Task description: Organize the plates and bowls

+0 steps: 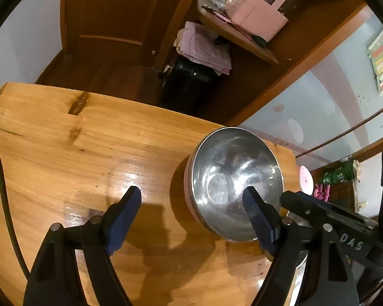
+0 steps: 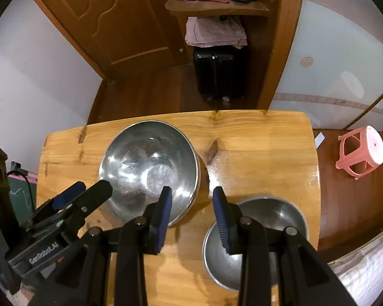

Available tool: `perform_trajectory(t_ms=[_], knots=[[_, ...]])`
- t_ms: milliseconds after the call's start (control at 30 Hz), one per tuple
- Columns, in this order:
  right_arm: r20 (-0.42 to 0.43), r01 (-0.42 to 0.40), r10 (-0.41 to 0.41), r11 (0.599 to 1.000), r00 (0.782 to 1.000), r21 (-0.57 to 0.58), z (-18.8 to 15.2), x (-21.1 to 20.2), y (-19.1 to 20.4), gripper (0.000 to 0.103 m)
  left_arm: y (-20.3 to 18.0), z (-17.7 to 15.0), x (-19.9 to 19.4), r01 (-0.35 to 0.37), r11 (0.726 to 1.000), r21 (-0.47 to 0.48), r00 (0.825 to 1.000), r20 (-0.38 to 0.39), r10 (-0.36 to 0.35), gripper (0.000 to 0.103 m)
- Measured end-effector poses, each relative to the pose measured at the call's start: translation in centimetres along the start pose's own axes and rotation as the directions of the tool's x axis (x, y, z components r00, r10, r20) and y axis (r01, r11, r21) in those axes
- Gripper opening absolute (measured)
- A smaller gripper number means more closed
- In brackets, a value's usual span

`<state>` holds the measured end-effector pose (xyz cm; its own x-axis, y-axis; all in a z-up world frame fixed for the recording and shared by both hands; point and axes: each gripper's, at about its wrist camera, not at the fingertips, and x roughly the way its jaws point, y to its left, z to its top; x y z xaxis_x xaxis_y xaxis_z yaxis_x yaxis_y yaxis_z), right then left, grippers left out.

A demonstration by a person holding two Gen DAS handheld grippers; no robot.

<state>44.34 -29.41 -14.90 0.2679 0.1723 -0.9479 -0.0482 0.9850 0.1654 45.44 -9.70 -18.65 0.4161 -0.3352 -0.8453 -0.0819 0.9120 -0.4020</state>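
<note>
A pink stool (image 2: 362, 150) stands at three o'clock; a black suitcase (image 2: 218, 72) at twelve, what looks like folded cloth (image 2: 214, 32) above.

Left gripper (image 1: 191, 199) over a wooden table (image 1: 63, 140)

Its blue-padded jaws stand wide apart, nothing between them; the right-hand finger overlaps a steel bowl (image 1: 232, 173) at centre right. The right gripper (image 1: 319, 209) enters from lower right.
</note>
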Motion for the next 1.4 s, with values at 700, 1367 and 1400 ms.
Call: perform_trajectory(t_ms=[700, 1367, 1400], knots=[[-0.002, 0.035, -0.035, 0.999, 0.999, 0.018, 0.3, 2.2, 0.1, 0.009, 0.0, 0.7, 2.9, 0.012, 1.000, 0.008, 0.998, -0.067, -0.011, 0.012], [0.073, -0.041, 0.040, 0.999, 0.997, 0.013, -9.0, -10.5, 2.8, 0.008, -2.7, -6.5, -11.6, 0.003, 0.995, 0.104, 0.994, -0.110, 0.008, 0.011], [0.082, -0.040, 0.040, 0.999, 0.996, 0.009, -9.8, -11.6, 3.0, 0.008, -3.0, -7.2, -12.7, 0.004, 0.993, 0.114, 0.994, -0.105, 0.008, 0.011]])
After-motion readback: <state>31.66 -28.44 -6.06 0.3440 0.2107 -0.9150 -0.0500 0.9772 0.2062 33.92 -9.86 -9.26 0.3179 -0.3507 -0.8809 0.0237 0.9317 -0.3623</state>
